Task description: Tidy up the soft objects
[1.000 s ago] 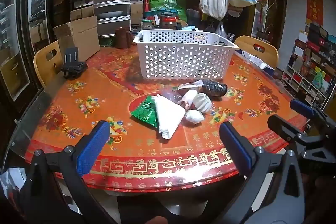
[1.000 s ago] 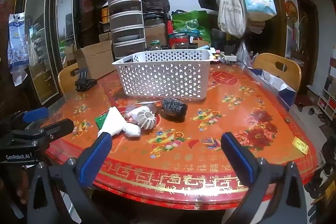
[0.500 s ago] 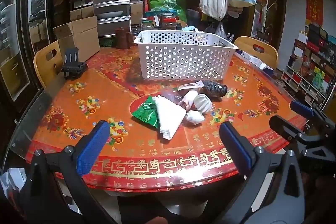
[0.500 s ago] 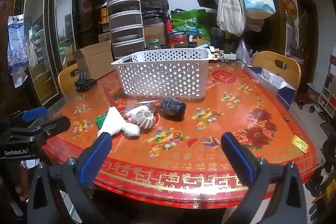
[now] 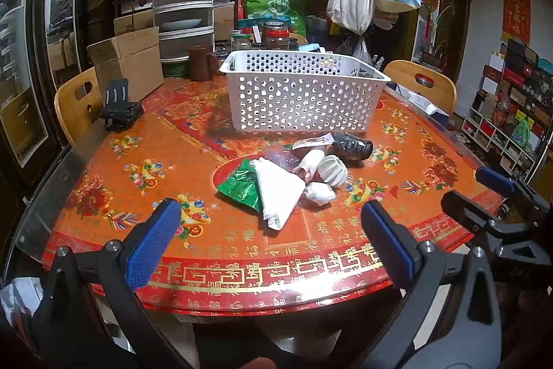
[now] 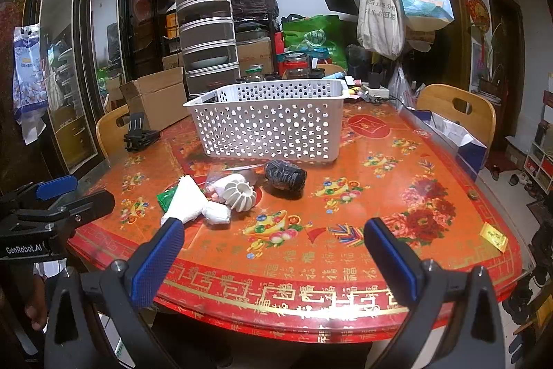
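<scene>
Both claws wide open, holding nothing: left gripper (image 5: 269,229), right gripper (image 6: 273,241). Soft pile sits mid-table, just before the white perforated basket (image 5: 304,92). We'd start with the white folded cloth (image 5: 278,192), pinching its thick middle and lifting clear of the green packet (image 5: 240,185).

Soft items lie clustered on the tabletop (image 5: 138,140) before my white perforated basket (image 5: 304,92): green packet (image 5: 242,187) under folded white cloth (image 5: 278,191), white ribbed piece (image 5: 332,170), small white bundle (image 5: 320,192), dark rolled sock (image 5: 350,146) nearest the basket.
</scene>
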`<move>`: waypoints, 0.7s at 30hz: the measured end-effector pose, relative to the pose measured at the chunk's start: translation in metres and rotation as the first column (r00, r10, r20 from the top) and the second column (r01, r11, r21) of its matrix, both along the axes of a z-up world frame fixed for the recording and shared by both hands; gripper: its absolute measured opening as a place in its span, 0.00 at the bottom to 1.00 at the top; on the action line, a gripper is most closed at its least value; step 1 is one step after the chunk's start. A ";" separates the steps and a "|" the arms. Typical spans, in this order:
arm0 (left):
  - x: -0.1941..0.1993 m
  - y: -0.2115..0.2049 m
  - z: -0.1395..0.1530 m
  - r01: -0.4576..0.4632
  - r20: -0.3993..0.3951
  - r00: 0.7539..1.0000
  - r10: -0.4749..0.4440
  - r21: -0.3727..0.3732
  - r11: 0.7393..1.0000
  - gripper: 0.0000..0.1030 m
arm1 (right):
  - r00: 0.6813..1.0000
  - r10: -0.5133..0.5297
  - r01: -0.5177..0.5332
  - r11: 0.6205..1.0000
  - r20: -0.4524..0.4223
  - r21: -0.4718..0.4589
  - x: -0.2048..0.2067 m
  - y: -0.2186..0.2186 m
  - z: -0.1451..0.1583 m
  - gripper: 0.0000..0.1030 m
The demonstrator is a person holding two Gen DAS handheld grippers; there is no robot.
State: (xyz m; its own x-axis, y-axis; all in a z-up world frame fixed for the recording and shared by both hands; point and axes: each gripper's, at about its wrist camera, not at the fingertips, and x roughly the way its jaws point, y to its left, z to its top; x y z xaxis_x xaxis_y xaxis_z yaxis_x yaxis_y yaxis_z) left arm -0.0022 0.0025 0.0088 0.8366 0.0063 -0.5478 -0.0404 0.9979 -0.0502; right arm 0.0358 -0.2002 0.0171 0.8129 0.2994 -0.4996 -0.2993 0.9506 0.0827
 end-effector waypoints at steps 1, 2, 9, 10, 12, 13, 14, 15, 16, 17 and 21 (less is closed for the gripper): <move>0.000 0.000 0.000 0.000 -0.001 1.000 0.000 0.000 1.000 1.00 | 1.000 0.001 -0.001 1.000 0.000 0.001 0.000 0.000 0.000 1.00; 0.000 0.000 0.000 0.000 0.000 1.000 0.000 0.000 1.000 1.00 | 1.000 0.002 -0.002 1.000 -0.001 0.001 0.000 0.000 -0.001 1.00; 0.000 0.000 0.000 -0.002 -0.002 1.000 0.002 0.000 1.000 1.00 | 1.000 0.003 -0.003 1.000 0.000 0.001 0.000 0.000 -0.001 1.00; 0.000 0.000 0.000 -0.001 -0.002 1.000 0.001 -0.001 1.000 1.00 | 1.000 0.004 -0.004 1.000 -0.001 0.002 0.000 0.000 -0.001 1.00; 0.000 0.000 0.001 0.000 -0.004 1.000 0.000 -0.005 1.000 1.00 | 1.000 0.005 -0.005 1.000 -0.004 0.002 0.000 0.001 -0.002 1.00; 0.000 0.000 0.001 0.000 -0.004 1.000 0.000 -0.006 1.000 1.00 | 1.000 0.005 -0.005 1.000 -0.006 0.002 -0.001 0.001 -0.002 1.00; -0.001 -0.001 0.002 0.000 -0.003 1.000 0.000 -0.006 1.000 1.00 | 1.000 0.006 -0.006 1.000 -0.006 0.002 -0.001 0.002 -0.002 1.00; -0.001 0.000 0.002 0.000 -0.002 1.000 0.000 -0.006 1.000 1.00 | 1.000 0.006 -0.006 1.000 -0.007 0.002 -0.001 0.002 -0.002 1.00; -0.001 0.000 0.002 -0.001 -0.001 1.000 0.001 -0.005 1.000 1.00 | 1.000 0.006 -0.006 1.000 -0.007 0.002 -0.001 0.001 -0.002 1.00; -0.002 0.000 0.003 0.000 0.000 1.000 0.000 -0.006 1.000 1.00 | 1.000 0.007 -0.007 1.000 -0.007 0.003 -0.001 0.001 -0.002 1.00; -0.002 0.001 0.004 0.003 0.001 1.000 -0.003 -0.007 1.000 1.00 | 1.000 0.007 -0.007 1.000 -0.007 0.002 -0.001 0.002 -0.002 1.00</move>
